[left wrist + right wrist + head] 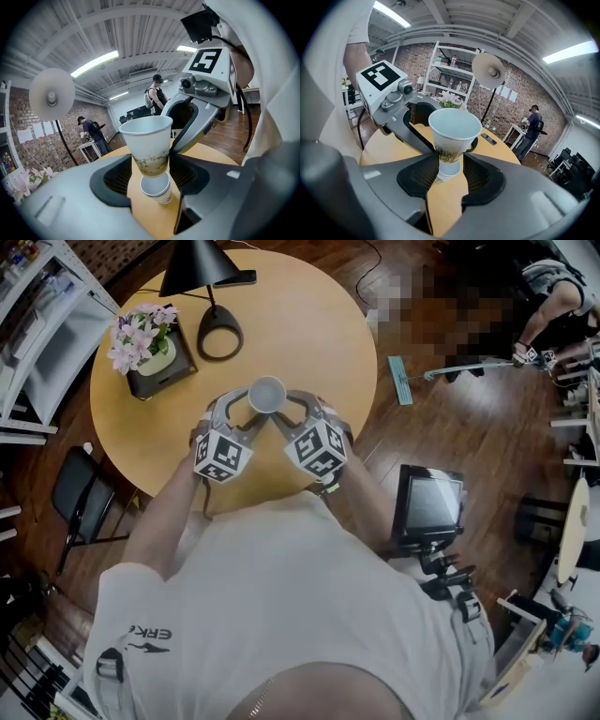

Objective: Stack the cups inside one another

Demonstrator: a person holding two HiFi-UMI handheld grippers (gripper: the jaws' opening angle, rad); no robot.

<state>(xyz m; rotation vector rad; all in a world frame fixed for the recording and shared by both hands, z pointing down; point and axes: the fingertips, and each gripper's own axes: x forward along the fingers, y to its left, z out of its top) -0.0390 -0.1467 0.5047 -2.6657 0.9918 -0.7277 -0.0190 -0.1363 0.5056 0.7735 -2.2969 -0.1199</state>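
White shirt (281,615) fills the foot of the head view; beyond it the left gripper (251,409) and right gripper (284,409) meet from either side on one cup (267,394) above the table (300,324). To nest it well, I judge the cup should be kept upright, its base centred over the lower cup's mouth, then sunk straight down, with both grippers easing off only once it is seated. In the left gripper view the jaws stand moderately apart and their pads (115,176) press the cup's narrow lower part. The lower cup (157,188) stands on the table just under its base; whether they touch I cannot tell. In the right gripper view those jaws are fairly wide, pads seemingly pinching the same cup low down, with the lower cup peeping out beneath.
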